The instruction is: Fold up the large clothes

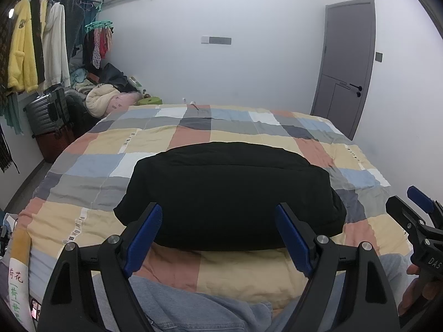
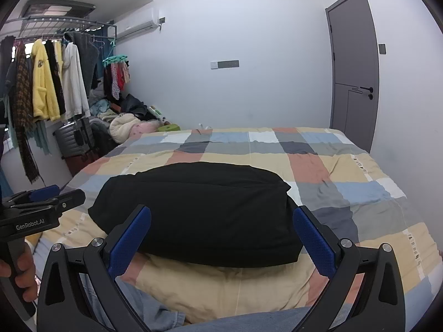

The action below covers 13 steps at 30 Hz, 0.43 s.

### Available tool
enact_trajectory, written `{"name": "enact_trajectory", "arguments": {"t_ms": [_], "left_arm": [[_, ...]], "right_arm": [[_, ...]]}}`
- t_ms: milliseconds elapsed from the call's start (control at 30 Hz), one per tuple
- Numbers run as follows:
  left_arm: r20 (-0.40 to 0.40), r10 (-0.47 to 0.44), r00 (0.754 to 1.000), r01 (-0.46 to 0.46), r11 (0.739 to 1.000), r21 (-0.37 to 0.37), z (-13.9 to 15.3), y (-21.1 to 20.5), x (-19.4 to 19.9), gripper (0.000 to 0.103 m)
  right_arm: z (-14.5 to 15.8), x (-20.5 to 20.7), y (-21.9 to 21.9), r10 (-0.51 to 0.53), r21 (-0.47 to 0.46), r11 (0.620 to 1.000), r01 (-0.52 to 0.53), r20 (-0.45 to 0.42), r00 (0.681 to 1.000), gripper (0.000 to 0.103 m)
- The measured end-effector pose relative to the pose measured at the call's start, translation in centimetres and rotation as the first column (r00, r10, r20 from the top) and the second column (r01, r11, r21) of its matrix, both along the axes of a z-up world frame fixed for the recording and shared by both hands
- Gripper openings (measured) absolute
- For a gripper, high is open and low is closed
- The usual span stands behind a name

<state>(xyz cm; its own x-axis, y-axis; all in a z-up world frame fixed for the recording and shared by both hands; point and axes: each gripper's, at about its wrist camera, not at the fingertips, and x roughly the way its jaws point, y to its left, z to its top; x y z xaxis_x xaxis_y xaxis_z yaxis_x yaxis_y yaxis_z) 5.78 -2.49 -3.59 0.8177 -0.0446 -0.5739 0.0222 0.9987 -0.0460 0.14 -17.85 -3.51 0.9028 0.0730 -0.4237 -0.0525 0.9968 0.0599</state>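
On checked quilt (image 1: 91,144), folded black garment (image 1: 229,193), both grippers' jaws released, GenRobot.AI lettering only right view.

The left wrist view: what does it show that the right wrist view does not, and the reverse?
Only the left wrist view shows the white strip with green handwritten characters at the bed's near left corner, and the right gripper from outside. Only the right wrist view shows the ceiling light and the left gripper from outside. Both share the folded black garment on the checked quilt, the grey door, the clothes rack, and open fingers holding nothing.
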Motion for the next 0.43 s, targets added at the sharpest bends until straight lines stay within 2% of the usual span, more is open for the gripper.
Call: {"name": "enact_trajectory", "arguments": {"t_ms": [433], "left_arm": [[-0.001, -0.002, 1.0, 0.002, 1.0, -0.002, 0.03, 0.02, -0.08, 0.084]], "right_arm": [[-0.01, -0.09, 0.13, -0.005, -0.007, 1.0, 0.005, -0.004, 1.0, 0.103]]}}
